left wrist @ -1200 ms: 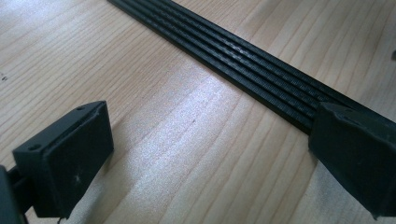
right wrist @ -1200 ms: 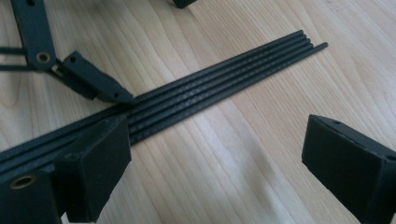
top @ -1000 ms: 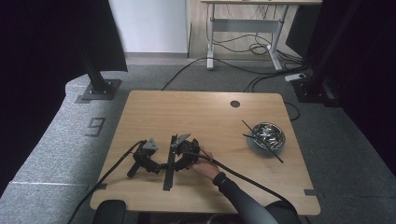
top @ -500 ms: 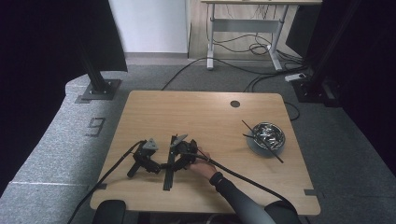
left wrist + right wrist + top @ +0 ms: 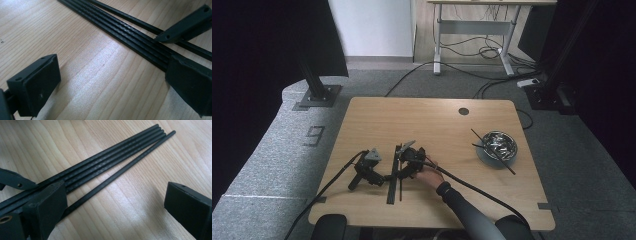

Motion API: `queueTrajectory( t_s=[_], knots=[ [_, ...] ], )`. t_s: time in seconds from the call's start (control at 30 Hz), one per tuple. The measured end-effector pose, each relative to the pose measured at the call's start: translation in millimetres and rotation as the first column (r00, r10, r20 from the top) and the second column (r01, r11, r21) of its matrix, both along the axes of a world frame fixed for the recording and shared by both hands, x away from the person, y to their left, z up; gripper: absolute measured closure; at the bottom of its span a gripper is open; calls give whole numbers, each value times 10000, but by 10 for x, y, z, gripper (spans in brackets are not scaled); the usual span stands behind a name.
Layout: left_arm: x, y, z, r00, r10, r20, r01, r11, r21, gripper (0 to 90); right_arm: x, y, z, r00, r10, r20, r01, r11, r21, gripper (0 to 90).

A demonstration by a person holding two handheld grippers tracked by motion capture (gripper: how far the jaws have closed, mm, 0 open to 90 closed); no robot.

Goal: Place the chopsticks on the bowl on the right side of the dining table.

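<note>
- Looking down from the high view, the left tool (image 5: pixel 384 176) and the right tool (image 5: pixel 398 170) lay close together near the front of the wooden desk (image 5: pixel 427 120).
- A hand (image 5: pixel 428 176) held the right tool, and no hand was on the left tool.
- The black sticks (image 5: pixel 393 179) lay flat on the desk between the two tools, pointing toward the front edge.
- A metal bowl (image 5: pixel 497 145) with more sticks in it sat well apart, on the right side of the desk.
- In the left gripper view, the left tool (image 5: pixel 117 82) had its jaws wide apart with bare wood between them.
- The black sticks (image 5: pixel 120 30) ran slantwise behind it, passing under the right-hand jaw.
- In the right gripper view, the right tool (image 5: pixel 117 205) had its jaws wide apart too, and gripped nothing.
- One loose stick (image 5: pixel 125 168) lay just beside the bundle of black sticks (image 5: pixel 110 153) and ran under the left-hand jaw.
</note>
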State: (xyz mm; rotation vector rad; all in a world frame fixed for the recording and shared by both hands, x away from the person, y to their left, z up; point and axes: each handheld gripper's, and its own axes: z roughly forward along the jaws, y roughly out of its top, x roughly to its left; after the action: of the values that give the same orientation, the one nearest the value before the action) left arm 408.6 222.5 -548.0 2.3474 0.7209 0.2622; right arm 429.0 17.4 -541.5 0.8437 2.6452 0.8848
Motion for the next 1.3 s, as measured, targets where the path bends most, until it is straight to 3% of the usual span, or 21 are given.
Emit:
queueTrajectory(
  t_s=[0.33, 0.47, 0.63, 0.77, 1.03, 1.3],
  knots=[
    [1, 1, 0, 10000, -7, 13, 7, 10000, 9, 0, 65, -91, 8, 9997, -47, -246, 41, 9997, -255, 12],
    [1, 0, 0, 10000, -9, 13, 9, 10000, 4, 0, 102, -165, 21, 9995, -179, -243, 172, 9994, -289, 49],
    [1, 0, 0, 10000, -6, 13, 6, 10000, 3, 0, 146, -249, 55, 9990, -358, -255, 351, 9990, -273, 160],
    [1, 0, 0, 10000, -5, 12, 5, 10000, 0, 0, 163, -291, 85, 9994, -280, -223, 276, 9995, -177, 353],
    [1, 0, 0, 10000, -3, 9, 3, 10000, 1, 0, 174, -358, 117, 9981, 23, -620, -28, 10000, -84, 590],
    [0, 0, 0, 10000, 2, 7, -2, 10000, -3, 0, 184, -459, 136, 9968, 100, -792, -115, 9998, -184, 752]
  ],
)
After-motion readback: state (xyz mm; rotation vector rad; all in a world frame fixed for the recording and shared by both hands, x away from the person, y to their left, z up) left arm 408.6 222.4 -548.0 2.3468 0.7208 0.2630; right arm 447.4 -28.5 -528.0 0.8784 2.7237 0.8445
